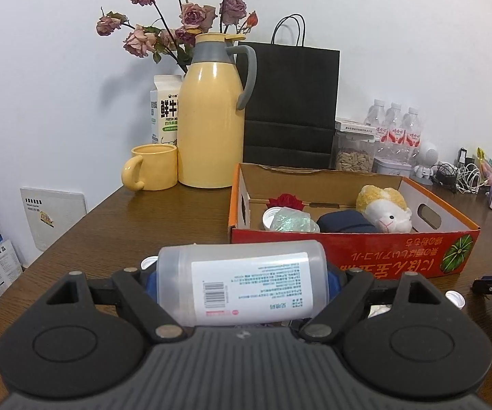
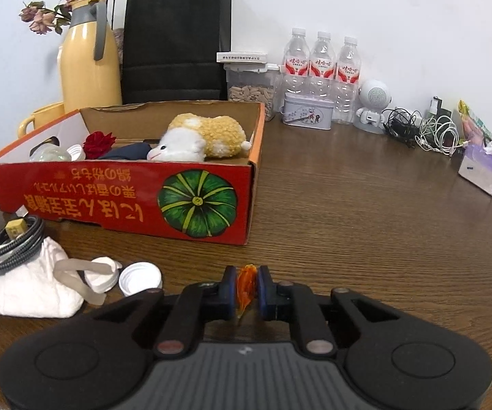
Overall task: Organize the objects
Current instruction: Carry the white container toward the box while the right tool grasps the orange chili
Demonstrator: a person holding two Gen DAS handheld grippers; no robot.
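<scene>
Left tool (image 1: 242, 282) clamps a translucent plastic bottle (image 1: 242, 282) sideways, white-labelled.

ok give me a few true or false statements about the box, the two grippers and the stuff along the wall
1. The left gripper holds a clear plastic bottle lying sideways between its fingers. True.
2. The right gripper stands wide open with nothing in it. False: it is shut on a small orange piece.
3. A plush sheep lies inside the red cardboard box. True.
4. The yellow thermos jug stands inside the box. False: it stands on the table behind the box, beside a yellow mug.
5. Three water bottles stand against the wall. True.
6. The black paper bag lies flat on the table. False: it stands upright.
</scene>
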